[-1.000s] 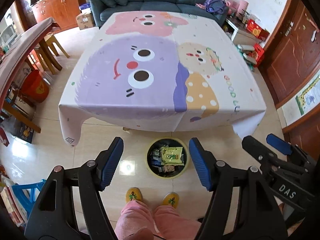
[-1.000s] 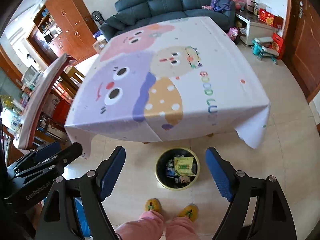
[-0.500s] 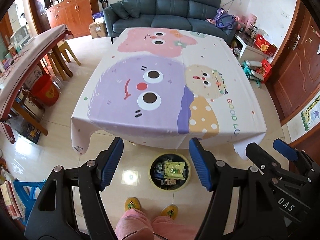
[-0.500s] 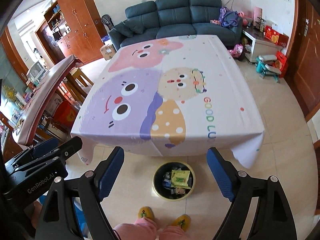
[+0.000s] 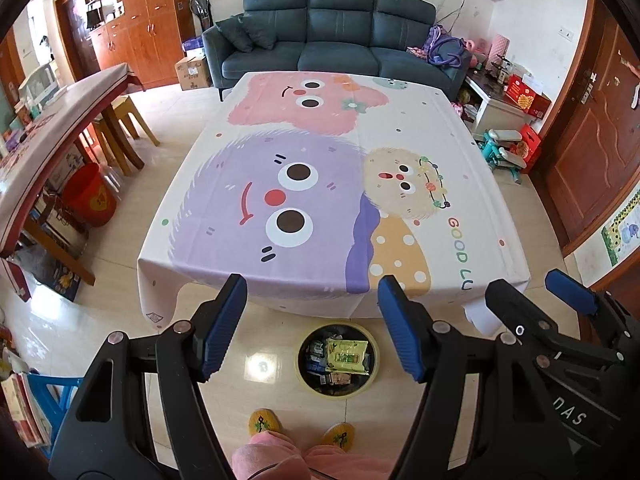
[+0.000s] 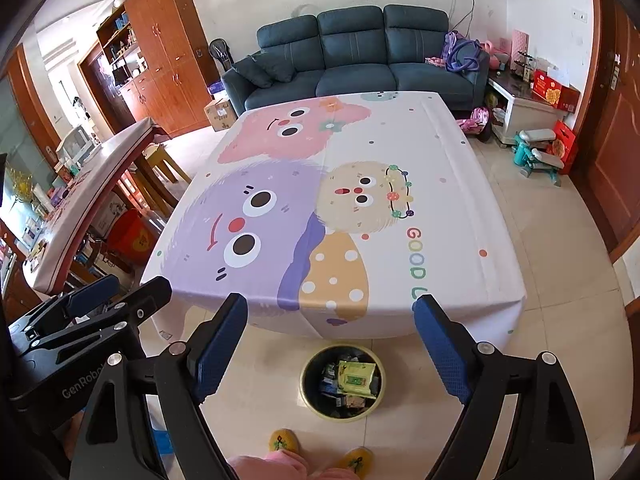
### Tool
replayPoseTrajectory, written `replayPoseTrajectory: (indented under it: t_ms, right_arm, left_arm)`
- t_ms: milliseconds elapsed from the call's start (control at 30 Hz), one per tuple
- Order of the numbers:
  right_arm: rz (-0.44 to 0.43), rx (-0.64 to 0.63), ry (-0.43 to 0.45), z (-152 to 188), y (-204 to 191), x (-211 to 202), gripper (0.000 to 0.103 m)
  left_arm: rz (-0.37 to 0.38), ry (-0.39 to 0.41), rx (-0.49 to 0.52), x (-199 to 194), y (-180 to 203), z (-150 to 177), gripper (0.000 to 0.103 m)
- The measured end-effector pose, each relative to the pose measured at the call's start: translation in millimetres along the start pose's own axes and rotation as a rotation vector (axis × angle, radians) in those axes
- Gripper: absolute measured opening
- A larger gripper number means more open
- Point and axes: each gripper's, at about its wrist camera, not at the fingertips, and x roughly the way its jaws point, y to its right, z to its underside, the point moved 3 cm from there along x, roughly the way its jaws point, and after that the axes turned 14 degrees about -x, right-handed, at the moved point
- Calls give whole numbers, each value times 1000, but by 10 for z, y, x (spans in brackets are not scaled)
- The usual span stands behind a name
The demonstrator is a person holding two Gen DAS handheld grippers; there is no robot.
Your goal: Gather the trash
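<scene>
Blue-padded grippers held high over a full trash bin

Both the left gripper (image 5: 312,320) and the right gripper (image 6: 330,344) are spread wide with nothing between their pads. Well below them, on the tiled floor just in front of the cartoon tablecloth (image 5: 320,200), stands the yellow-rimmed trash bin (image 5: 338,360), holding wrappers and a yellow-green wipes packet (image 5: 347,357). It sits between each gripper's fingers in view, beyond the person's yellow slippers (image 5: 264,422).
</scene>
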Motion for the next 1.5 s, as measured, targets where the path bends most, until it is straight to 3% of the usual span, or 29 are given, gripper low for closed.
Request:
replayPoseTrajectory:
  t_ms: [1500]
  right_arm:
    - [3, 15, -4, 31, 208, 26, 87]
  left_arm:
    - [12, -14, 21, 160, 236, 2, 65]
